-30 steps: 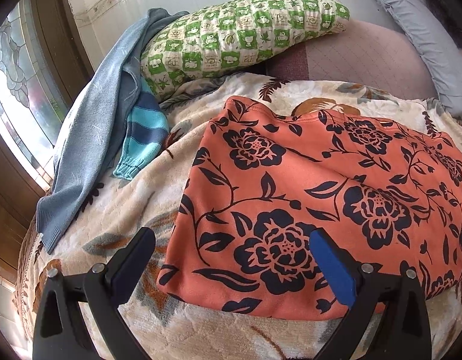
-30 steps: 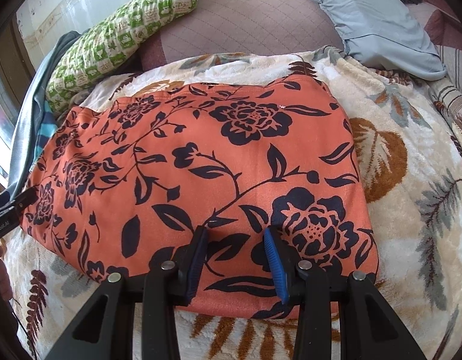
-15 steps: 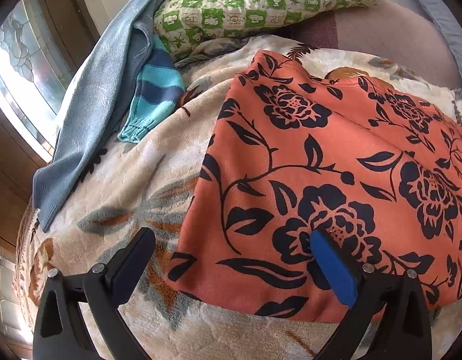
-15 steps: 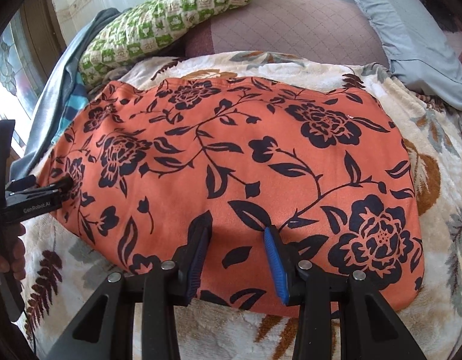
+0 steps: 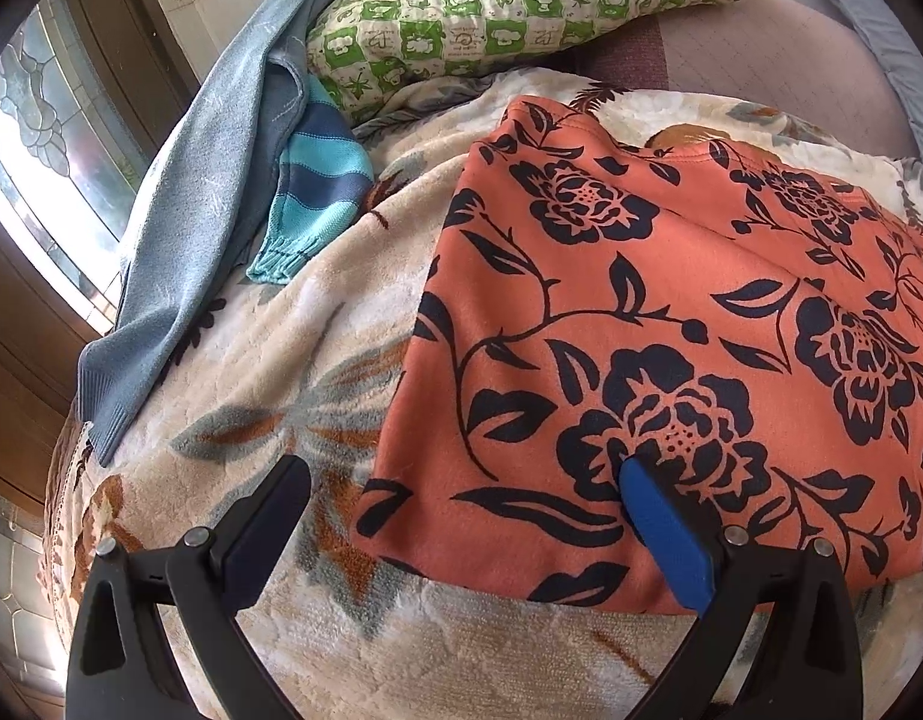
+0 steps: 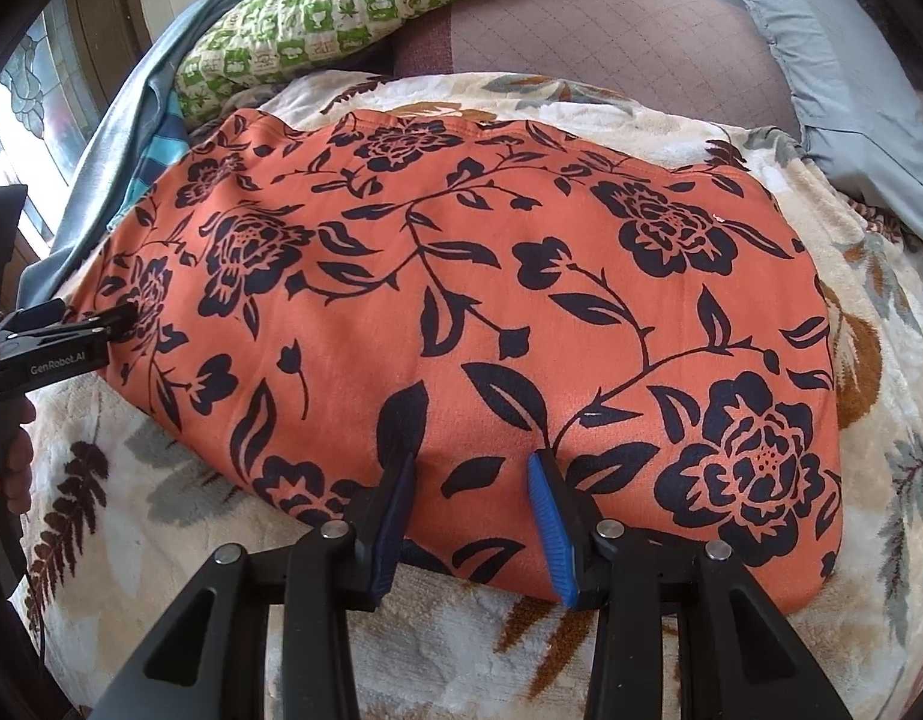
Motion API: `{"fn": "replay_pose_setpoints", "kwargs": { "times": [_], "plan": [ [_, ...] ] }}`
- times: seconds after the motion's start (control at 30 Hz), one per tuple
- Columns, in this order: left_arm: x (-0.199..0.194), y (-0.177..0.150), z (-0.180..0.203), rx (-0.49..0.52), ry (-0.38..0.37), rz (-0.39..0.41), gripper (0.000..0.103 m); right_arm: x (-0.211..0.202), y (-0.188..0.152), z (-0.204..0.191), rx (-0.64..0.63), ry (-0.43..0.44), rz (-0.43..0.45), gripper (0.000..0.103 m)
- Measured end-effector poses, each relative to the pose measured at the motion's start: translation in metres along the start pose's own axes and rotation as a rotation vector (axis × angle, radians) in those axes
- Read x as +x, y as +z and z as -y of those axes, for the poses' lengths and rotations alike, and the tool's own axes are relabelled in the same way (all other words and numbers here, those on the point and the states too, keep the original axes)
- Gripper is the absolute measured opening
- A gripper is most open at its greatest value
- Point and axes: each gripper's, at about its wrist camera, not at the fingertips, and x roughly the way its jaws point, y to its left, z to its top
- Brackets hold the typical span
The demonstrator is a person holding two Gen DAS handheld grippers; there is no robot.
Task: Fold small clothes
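Observation:
An orange garment with a dark floral print (image 5: 671,324) lies folded flat on the cream floral blanket (image 5: 269,372); it fills the middle of the right wrist view (image 6: 461,300). My left gripper (image 5: 461,510) is wide open over the garment's near left corner, one finger on the blanket, the blue-padded finger on the cloth. It shows at the left edge of the right wrist view (image 6: 122,318). My right gripper (image 6: 470,480) is open and empty, its fingers resting at the garment's near edge.
A green checked pillow (image 5: 521,6) lies at the back, with a blue-grey sweater (image 5: 179,240) and a striped teal sleeve (image 5: 317,180) beside it. A mauve quilted cushion (image 6: 611,42) and grey pillow (image 6: 833,72) lie behind. A window (image 5: 35,138) is left.
Both grippers have shifted left along the garment's near edge. The left gripper has come closer to its left corner. Both stay open and the garment has not moved.

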Motion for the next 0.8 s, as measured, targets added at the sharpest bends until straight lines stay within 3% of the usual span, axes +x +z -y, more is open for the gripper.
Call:
{"fn": "replay_pose_setpoints", "kwargs": {
  "times": [0.47, 0.7, 0.8],
  "plan": [
    [-0.006, -0.001, -0.005, -0.001, -0.005, 0.01, 0.103, -0.004, 0.004, 0.001, 0.023, 0.001, 0.008, 0.043],
    [-0.027, 0.009, -0.016, -0.026, 0.058, 0.112, 0.102, -0.022, 0.03, -0.01, 0.034, 0.048, 0.154, 0.043],
    [-0.029, 0.017, -0.023, -0.038, 0.084, 0.149, 0.102, -0.016, 0.042, -0.016, 0.044, 0.097, 0.171, 0.043]
  ]
}}
